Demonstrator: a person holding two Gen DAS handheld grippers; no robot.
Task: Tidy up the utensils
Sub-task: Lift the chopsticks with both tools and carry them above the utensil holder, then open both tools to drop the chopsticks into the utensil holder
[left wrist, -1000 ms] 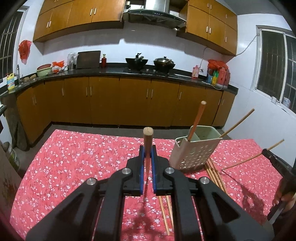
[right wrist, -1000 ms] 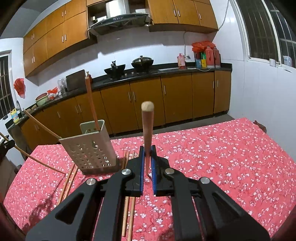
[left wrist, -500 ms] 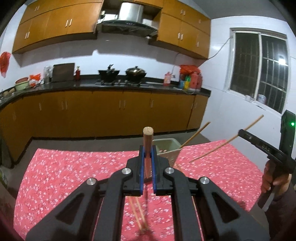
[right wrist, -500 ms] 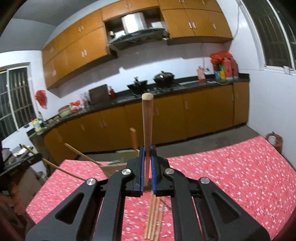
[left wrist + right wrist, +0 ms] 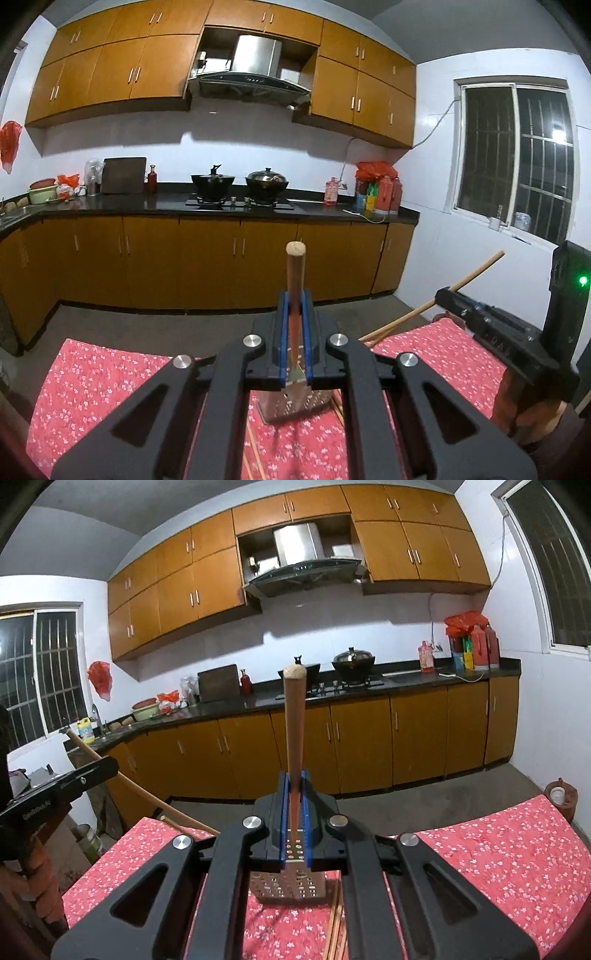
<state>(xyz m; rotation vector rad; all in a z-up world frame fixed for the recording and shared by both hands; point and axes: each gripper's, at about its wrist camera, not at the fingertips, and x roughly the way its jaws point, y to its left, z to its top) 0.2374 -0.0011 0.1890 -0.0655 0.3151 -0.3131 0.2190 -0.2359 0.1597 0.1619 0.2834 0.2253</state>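
Kitchen bkgd: orange-brown cabinets [image 5: 155, 70] above and below, black counter [image 5: 110, 206], hood [image 5: 251, 79], two dark pots [image 5: 266, 181] on the hob, barred window [image 5: 517, 158] on the right wall. Bench [image 5: 92, 373] under both rigs wears a red floral cloth.

Left gripper [image 5: 294, 339]: blue-padded jaws pressed onto a wooden chopstick [image 5: 294, 284], which sticks up past the tips, blunt end on top. Below the jaws sits a perforated holder [image 5: 295, 402] on the cloth, partly hidden by the gripper body. Loose sticks [image 5: 255, 458] lie on the cloth beside it, left and right of its base.

Right gripper [image 5: 294, 819]: jaws likewise pinching a chopstick [image 5: 293, 723], upright, rounded end up. Same holder [image 5: 288, 888] shows right under the jaws, holes facing the cam. More sticks [image 5: 334, 930] lie just right of its base.

Cross views: right gripper appears at right edge of left cam [image 5: 502, 332], green LED lit, its stick slanting up-left toward the wall. Left gripper appears at left edge of right cam [image 5: 51, 794], its stick slanting down toward the bench corner. Both rigs are close over the holder from opposite sides. Can't tell if either stick's lower end is inside the holder — hidden by jaws.
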